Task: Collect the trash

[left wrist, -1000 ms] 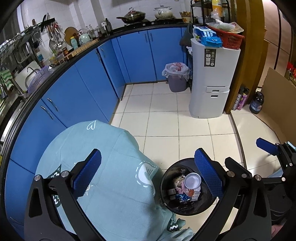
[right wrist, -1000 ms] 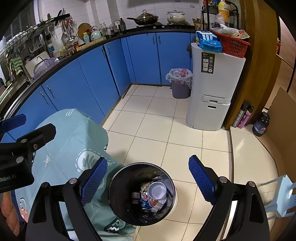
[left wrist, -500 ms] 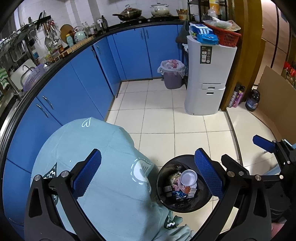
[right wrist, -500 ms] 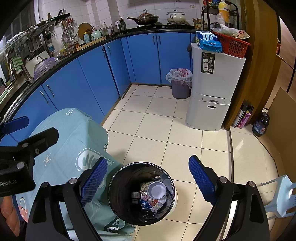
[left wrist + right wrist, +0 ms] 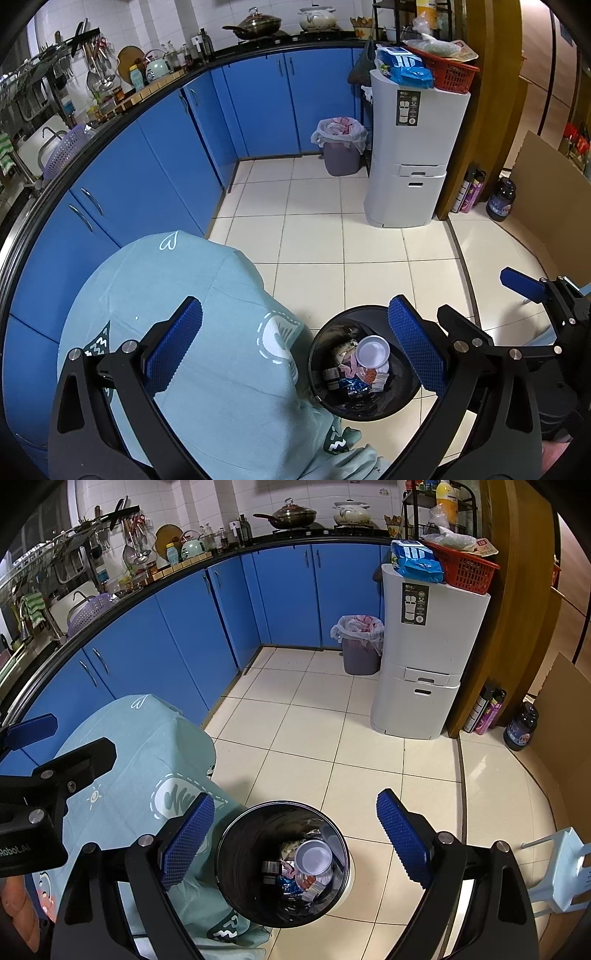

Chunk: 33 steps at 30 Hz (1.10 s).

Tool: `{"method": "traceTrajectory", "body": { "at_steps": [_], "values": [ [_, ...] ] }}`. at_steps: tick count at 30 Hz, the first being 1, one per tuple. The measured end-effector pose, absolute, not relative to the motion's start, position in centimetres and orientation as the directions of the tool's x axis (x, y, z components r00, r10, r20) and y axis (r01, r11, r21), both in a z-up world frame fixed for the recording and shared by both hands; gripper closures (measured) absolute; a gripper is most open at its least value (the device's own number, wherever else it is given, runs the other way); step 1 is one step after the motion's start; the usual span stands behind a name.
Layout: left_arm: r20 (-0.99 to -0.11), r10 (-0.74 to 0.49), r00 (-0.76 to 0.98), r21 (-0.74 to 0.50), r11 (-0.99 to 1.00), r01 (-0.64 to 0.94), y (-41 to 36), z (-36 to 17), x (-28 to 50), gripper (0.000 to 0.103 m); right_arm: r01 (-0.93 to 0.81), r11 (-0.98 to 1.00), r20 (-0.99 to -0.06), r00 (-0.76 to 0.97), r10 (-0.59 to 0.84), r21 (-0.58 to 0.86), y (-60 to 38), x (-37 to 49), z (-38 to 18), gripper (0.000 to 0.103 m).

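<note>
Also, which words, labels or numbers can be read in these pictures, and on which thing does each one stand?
"Robot.AI": on the left gripper body, first letters cut off by the picture edge.
Dark label on the white cabinet: too small to read.
Blue packet, floor bottles: unreadable.

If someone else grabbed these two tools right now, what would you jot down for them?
Left gripper: open, empty, above the cloth-covered table.
Right gripper: open, empty, over the black bin.
The bin stands on the floor beside the table and holds a white cup, wrappers and other litter.
Done: that trash is in the bin.
Left: no loose trash shows in either view; look around for more.
</note>
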State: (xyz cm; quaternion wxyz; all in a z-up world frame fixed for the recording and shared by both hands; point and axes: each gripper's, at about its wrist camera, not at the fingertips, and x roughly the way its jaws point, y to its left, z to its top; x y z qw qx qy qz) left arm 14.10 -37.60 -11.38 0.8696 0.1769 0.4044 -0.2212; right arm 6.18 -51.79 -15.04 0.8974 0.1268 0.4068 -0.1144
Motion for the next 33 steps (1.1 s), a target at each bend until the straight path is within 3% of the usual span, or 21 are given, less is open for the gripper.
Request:
{"method": "traceTrajectory", "body": {
  "at_steps": [33],
  "values": [
    [-0.788,-0.261,0.558,0.114,0.829,0.548,-37.71,-11.07,13.93,0.004,0.304,0.943,-0.757,0.645,-0.102,0.133,-51.55,6.02,-14.81,0.016]
  ]
}}
